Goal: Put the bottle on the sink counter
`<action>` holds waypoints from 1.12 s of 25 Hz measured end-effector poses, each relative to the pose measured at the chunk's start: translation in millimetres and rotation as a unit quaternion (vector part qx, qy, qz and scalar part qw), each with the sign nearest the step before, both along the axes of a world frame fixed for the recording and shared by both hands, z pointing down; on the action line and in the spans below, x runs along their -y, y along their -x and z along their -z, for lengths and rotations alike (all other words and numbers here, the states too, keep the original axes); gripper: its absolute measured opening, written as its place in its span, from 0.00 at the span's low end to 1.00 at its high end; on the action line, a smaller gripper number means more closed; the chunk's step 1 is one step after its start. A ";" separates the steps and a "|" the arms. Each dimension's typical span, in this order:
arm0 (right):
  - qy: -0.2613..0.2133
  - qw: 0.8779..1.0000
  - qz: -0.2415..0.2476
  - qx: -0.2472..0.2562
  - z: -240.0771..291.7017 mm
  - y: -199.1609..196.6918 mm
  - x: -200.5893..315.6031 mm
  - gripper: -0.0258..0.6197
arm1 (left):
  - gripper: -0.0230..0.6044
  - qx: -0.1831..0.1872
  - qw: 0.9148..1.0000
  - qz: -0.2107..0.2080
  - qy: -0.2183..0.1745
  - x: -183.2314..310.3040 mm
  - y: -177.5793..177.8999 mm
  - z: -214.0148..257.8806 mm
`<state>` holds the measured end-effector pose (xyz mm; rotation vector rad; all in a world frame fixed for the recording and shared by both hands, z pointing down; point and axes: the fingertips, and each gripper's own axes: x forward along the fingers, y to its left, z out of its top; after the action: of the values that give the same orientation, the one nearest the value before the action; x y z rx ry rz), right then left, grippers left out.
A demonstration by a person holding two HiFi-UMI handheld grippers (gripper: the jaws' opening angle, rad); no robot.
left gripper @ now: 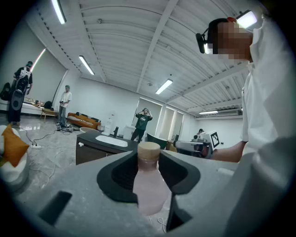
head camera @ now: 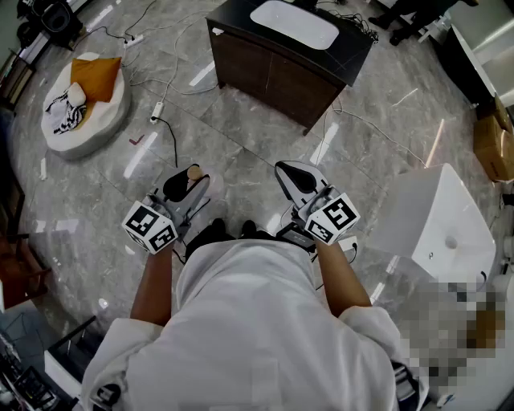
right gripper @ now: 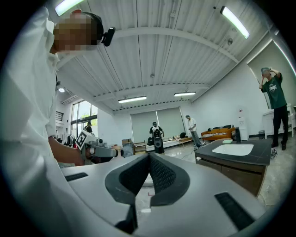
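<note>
1. Transport looks like the current step. The bottle (left gripper: 149,183) is off the floor in the left gripper (left gripper: 149,159), and the sink counter (head camera: 351,50) is well away on the far side.
2. Next move, imo: carry it over and set it upright on the dark top beside the basin (head camera: 293,22).
3. Left jaws stand fairly wide but are clamped on the bottle, with the cap poking out above.
4. Right gripper (right gripper: 148,159) has its jaws pressed together with nothing in them.

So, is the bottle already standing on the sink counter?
No, the bottle sits clamped between the jaws of the left hand-held gripper, while the sink counter stands farther off ahead.
</note>
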<state>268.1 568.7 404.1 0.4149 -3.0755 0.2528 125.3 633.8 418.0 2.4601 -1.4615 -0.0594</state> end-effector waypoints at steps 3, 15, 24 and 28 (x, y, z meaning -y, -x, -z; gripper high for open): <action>0.002 1.000 -0.001 -0.001 -2.3 0.5 0.4 0.06 | 0.27 0.001 1.000 -0.001 0.001 0.5 0.5 -1.7; 0.010 1.000 -0.026 0.001 -7.2 -3.5 10.3 0.06 | 0.27 0.002 1.000 0.009 -0.001 3.0 1.5 -2.4; 0.015 0.999 -0.041 0.000 -8.3 -8.9 19.7 0.06 | 0.27 0.034 0.999 0.034 -0.004 5.6 4.7 0.1; 0.017 0.999 -0.036 0.004 -8.8 -8.8 24.1 0.06 | 0.27 0.040 0.998 0.053 -0.008 8.0 7.5 0.9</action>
<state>276.9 544.6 412.9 0.5242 -3.0633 0.3105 117.8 625.8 417.1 2.4229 -1.6300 0.0055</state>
